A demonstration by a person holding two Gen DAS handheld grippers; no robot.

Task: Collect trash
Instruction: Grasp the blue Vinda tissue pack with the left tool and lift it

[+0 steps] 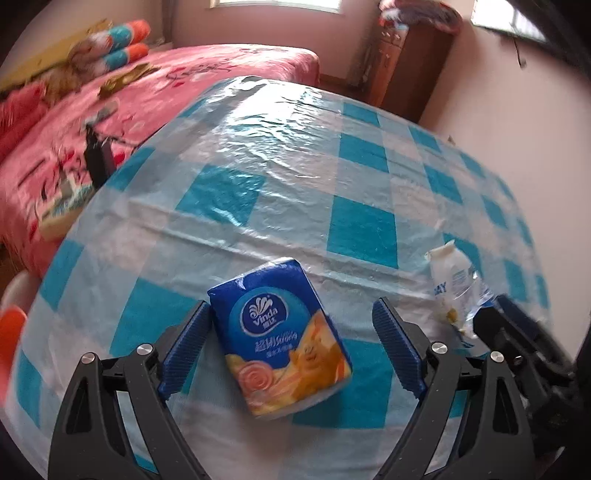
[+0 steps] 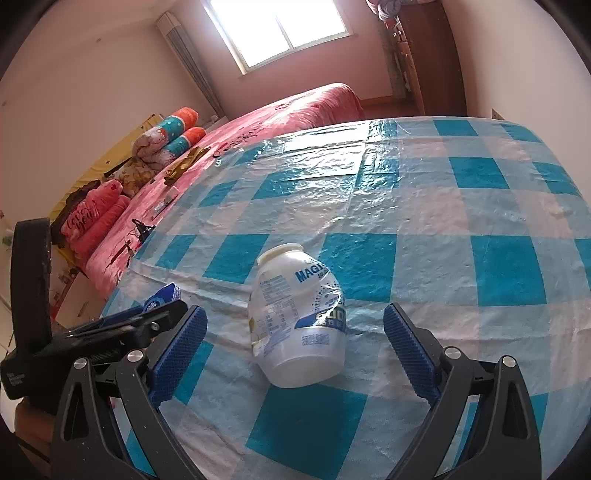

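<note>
1. Left wrist view: the left tool point(image 1: 290, 345) hovers low over the bench point(image 1: 332, 155), which is draped in a glossy blue-and-white checked plastic cloth, its ribbed blue fingers point(image 1: 397, 349) spread wide. A blue Vinda tissue pack point(image 1: 282, 341) lies flat on the cloth between them, its upper left edge touching or just beside the left finger and well clear of the right one. To the right, a crushed plastic bottle point(image 1: 456, 286) with a white cap lies on its side, and the black frame of the right tool point(image 1: 517, 339) reaches in just beside it from the right edge. Behind the bench stand a bed point(image 1: 184, 81) with a pink cover, rolled bedding at its head, and a brown wooden cabinet point(image 1: 410, 62) near the corner.

2. Right wrist view: the right tool point(image 2: 293, 345) is also wide apart, its blue pads on either side of the crushed plastic bottle point(image 2: 299, 319), neither touching it. The bottle lies on the checked cloth, cap pointing away from the camera, its label torn and creased. At lower left, the left tool point(image 2: 136, 325) shows as a black frame, with a corner of the tissue pack point(image 2: 162, 297) peeping out behind it. A bright window point(image 2: 280, 29) lights the pink bed point(image 2: 295, 107) beyond the bench point(image 2: 461, 206).
</note>
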